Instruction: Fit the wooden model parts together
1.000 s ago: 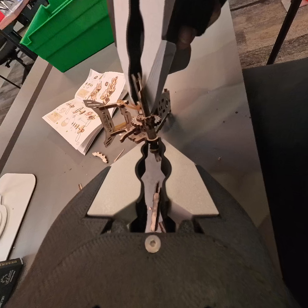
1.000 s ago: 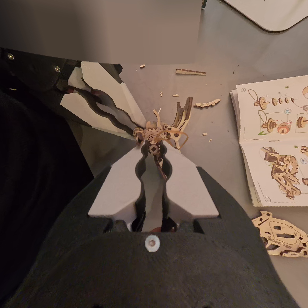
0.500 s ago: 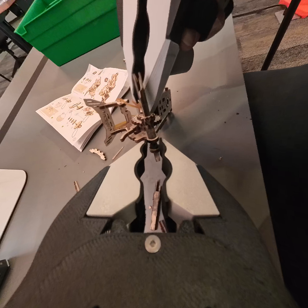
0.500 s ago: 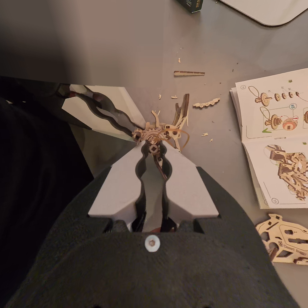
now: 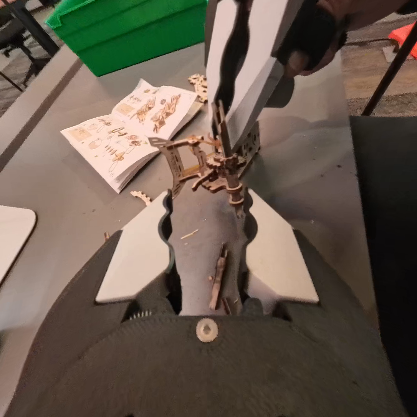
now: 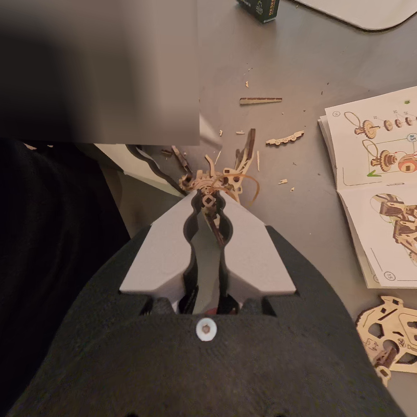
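Left wrist view shows the left tongs [image 5: 208,198] spread wide, their pale grey fingers [image 5: 144,246] with wavy dark inner edges standing apart around bare tabletop [image 5: 293,158]. Just past their tips hangs the wooden model [image 5: 212,164], a thin laser-cut plywood assembly of small toothed gears, a square open frame and a short axle with collars at its near end, which sits just beside the right-hand fingertip; whether it touches is unclear. From the far side the right tongs [image 5: 220,117] come down steeply and pinch a flat upright strip of the model.

Around it lie an open instruction booklet [image 5: 133,135] to the left, a small toothed wooden arc [image 5: 141,195] near it, a green plastic bin [image 5: 128,33] at the far left, a white rounded board [image 5: 15,230] at the near left edge, and a slim wooden piece [image 5: 217,279] with splinters between the left fingers.

Right wrist view alone shows the right tongs [image 6: 208,198] closed on the model [image 6: 216,182] at a square-holed hub, a loose tan rubber band [image 6: 246,180] looping off to the right, a tapered wooden strip [image 6: 260,100] farther off, a flat cut-out plywood panel [image 6: 392,336] at the near right, the booklet [image 6: 379,180] and a dark green box [image 6: 259,10] at the far edge. Dark fabric fills its left side, partly hiding the left tongs [image 6: 158,167].
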Demonstrator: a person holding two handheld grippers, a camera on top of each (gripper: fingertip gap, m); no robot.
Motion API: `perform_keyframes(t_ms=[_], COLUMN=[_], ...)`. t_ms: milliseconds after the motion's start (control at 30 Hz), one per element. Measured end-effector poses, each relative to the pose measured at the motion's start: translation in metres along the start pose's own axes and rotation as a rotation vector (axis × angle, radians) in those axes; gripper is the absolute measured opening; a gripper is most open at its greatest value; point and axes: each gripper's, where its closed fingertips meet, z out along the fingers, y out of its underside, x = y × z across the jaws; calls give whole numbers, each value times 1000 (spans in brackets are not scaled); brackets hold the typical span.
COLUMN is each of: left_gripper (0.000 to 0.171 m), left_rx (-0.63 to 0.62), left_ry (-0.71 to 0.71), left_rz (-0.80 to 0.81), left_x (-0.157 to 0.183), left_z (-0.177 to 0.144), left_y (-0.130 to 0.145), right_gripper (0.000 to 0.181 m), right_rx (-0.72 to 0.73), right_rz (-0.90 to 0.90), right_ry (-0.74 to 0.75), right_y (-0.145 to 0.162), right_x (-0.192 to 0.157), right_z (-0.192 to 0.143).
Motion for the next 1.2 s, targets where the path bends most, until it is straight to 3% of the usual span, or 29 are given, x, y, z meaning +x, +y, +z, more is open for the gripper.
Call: perform_keyframes(t_ms=[100,500,833,967,1200], left_gripper=[47,41,41,60,48], left_rx=[-29,-17,-36,-61,-91], left_ry=[82,159,138,136,162], left_rz=[-22,-112,-72,-154,-152], left_x=[11,15,15,8,17], left_z=[6,11,11,10,6], left_y=[5,0,-2,8,15], right_gripper=[9,9,9,9,9], right_rx=[0,28,-1,60,11], right_rz=[4,5,-11,25,-19], right_ry=[4,10,4,-1,18], right_y=[2,2,3,-2,5], right_x=[1,3,2,5,4], right_z=[2,-3,-6,-8,-4])
